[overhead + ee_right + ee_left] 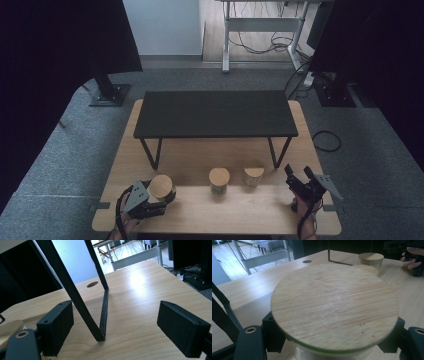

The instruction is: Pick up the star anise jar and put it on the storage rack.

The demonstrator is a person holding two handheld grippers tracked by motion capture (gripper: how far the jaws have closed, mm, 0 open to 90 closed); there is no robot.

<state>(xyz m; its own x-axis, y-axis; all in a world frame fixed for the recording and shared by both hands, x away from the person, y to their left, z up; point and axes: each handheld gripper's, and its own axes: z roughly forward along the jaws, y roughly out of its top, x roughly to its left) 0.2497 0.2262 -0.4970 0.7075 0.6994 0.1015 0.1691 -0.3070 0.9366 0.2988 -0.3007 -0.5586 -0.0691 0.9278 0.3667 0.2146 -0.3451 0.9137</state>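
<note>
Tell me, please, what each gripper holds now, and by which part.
The left gripper holds a jar by its sides, just under the wooden lid. The right gripper is open and holds nothing.

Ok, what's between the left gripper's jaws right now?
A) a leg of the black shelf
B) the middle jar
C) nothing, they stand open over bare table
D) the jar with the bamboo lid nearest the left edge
D: in the left gripper view the jar with the bamboo lid sits clamped between both pads, and the high view shows the left gripper around that leftmost jar.
</note>
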